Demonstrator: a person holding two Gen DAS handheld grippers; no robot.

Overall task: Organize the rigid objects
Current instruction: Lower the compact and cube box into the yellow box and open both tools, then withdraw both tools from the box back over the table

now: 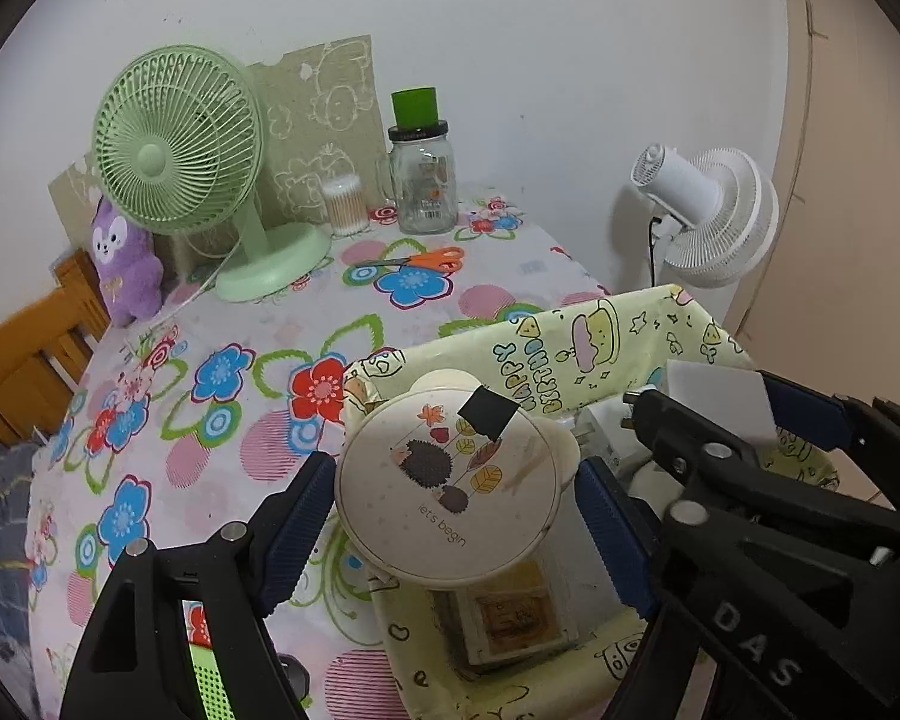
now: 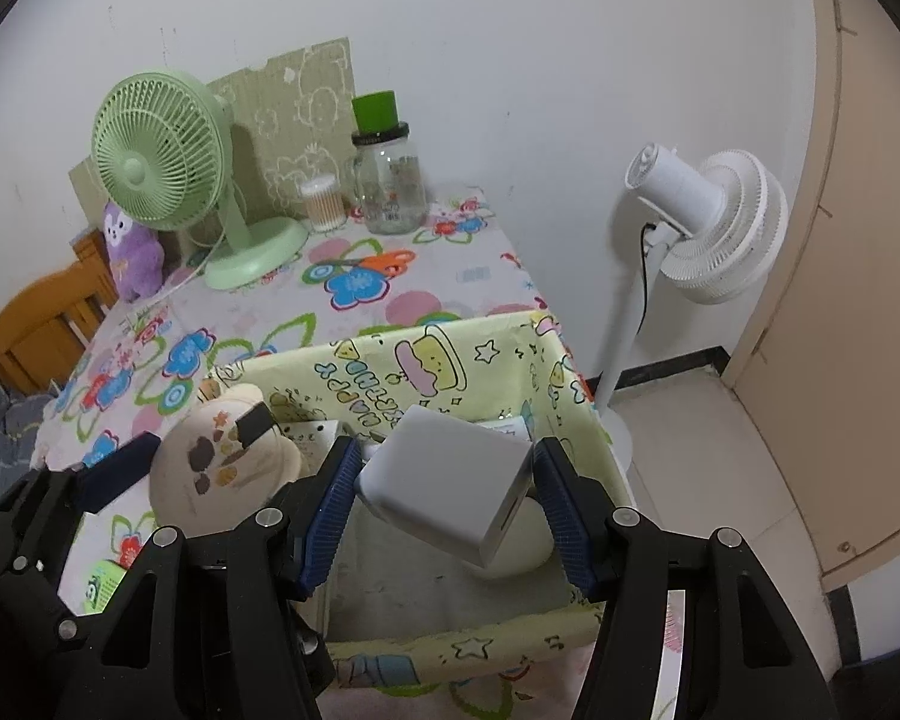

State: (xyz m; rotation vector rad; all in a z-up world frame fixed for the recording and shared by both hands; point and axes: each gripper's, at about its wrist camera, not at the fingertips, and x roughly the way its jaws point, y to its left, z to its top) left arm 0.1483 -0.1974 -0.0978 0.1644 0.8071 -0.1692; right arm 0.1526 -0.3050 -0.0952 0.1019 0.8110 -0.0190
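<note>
Left claw [image 1: 456, 516] pinches a round hedgehog-print mirror [image 1: 447, 486]; right claw [image 2: 444, 495] pinches a white charger block [image 2: 450, 480]. Both hang over the yellow fabric bin [image 2: 390, 369] at the surface's near right corner. Advise lowering each inside before releasing.

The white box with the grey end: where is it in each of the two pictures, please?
Left wrist view: the white box is at the right edge, in the right gripper.
Right wrist view: it is at lower centre, between the blue pads, above the yellow bin.
Shared landmark: the green fan stands at upper left in both.
</note>
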